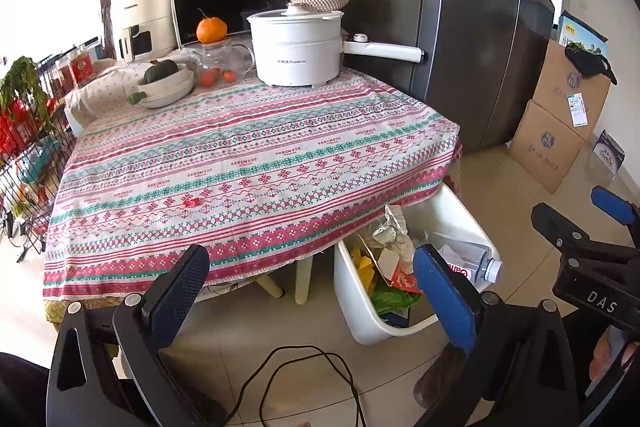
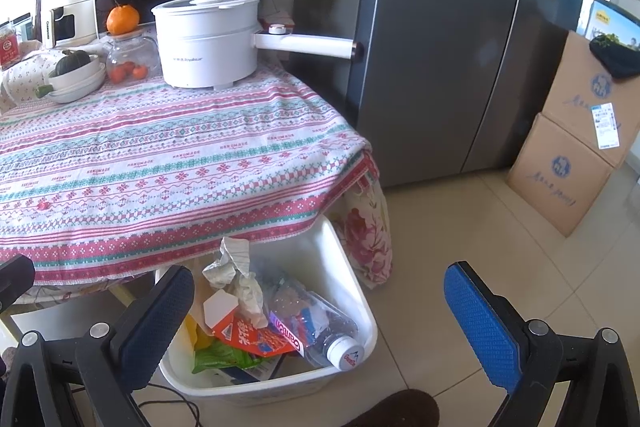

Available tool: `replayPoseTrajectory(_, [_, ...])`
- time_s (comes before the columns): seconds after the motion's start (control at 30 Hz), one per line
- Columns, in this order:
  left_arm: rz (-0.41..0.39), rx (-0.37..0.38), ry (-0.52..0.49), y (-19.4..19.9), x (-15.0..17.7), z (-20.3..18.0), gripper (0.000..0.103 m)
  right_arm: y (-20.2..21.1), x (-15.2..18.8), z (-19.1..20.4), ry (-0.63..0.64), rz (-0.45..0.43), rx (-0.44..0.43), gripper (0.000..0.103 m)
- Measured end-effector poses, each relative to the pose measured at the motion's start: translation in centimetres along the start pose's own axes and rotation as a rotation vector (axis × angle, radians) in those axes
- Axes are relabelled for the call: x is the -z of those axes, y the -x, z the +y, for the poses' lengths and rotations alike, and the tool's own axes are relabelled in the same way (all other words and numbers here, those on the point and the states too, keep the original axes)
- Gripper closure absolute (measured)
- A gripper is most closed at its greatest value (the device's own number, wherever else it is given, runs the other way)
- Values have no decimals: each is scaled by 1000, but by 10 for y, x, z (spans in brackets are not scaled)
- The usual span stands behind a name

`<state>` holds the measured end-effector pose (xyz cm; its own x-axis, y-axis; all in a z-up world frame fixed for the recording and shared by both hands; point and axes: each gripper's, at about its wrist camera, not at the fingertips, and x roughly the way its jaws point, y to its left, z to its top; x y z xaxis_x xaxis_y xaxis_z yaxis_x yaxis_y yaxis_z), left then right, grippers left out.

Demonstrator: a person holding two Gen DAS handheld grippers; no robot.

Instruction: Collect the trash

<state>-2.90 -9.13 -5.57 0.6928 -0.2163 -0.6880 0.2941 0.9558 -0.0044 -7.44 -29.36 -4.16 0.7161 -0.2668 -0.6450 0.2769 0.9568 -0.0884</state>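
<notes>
A white trash bin (image 2: 352, 291) stands on the floor at the table's near right corner, also in the left wrist view (image 1: 352, 307). It holds a clear plastic bottle (image 2: 328, 331), crumpled paper (image 2: 240, 275), a red wrapper (image 2: 264, 341) and green plastic. A small red scrap (image 1: 191, 203) lies on the patterned tablecloth (image 1: 248, 155). My left gripper (image 1: 316, 291) is open and empty, in front of the table edge. My right gripper (image 2: 320, 315) is open and empty above the bin; its fingers (image 1: 612, 209) also show at the right of the left wrist view.
At the table's far end stand a white electric pot (image 1: 296, 47) with a long handle, a glass jar with an orange, and stacked bowls (image 1: 168, 89). A grey fridge (image 1: 480, 27) and cardboard boxes (image 1: 560, 123) stand to the right. A black cable (image 1: 304, 379) lies on the floor.
</notes>
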Motion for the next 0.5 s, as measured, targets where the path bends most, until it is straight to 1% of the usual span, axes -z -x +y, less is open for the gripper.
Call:
replayPoseTrajectory(0.33, [9,6,2,-1,3,2,0,-1,0,2,0,6,0,0])
replayPoseTrajectory(0.5, [34,-2,6,1,2,16,0,-4,-1,4,1,15,8,0])
